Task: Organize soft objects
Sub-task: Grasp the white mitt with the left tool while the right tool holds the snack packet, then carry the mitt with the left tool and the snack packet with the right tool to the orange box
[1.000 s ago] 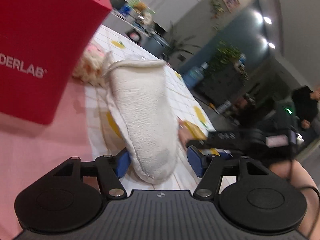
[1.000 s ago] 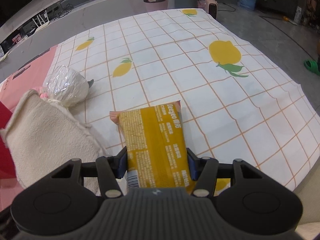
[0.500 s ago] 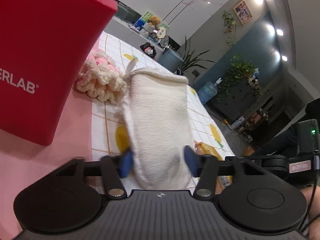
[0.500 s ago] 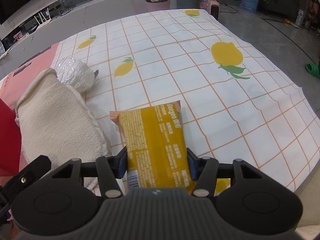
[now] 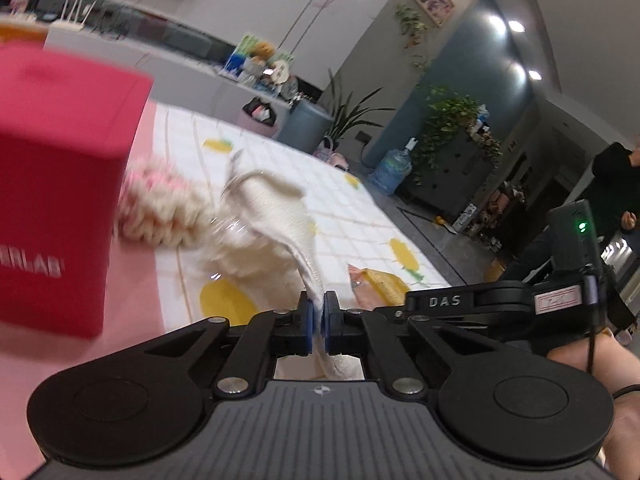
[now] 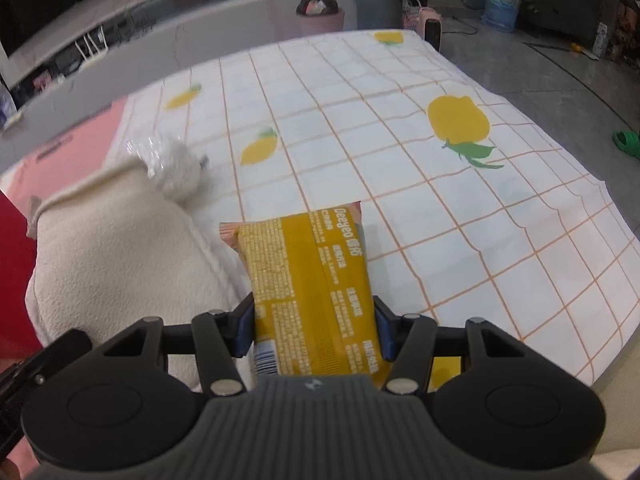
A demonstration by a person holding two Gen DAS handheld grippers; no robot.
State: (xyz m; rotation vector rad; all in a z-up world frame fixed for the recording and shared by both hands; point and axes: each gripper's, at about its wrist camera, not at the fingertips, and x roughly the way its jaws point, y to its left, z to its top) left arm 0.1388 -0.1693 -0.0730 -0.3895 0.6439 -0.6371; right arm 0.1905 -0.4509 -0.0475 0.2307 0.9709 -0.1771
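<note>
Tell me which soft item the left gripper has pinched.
The cream terry mitt: the left gripper is shut on its edge, while the crocheted bundle lies free.

light: ceiling spots, indoor | left view: motion-blurred | edges: fisheye-bent | right view: softly blurred

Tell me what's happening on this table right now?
A person is sorting soft items with a handheld gripper in each hand. The left gripper has just closed its jaws and is shut on the near end of the cream terry mitt. The right gripper is clamped on the yellow snack packet, which lies on the lemon-print tablecloth. A red box stands beside the mitt.
</note>
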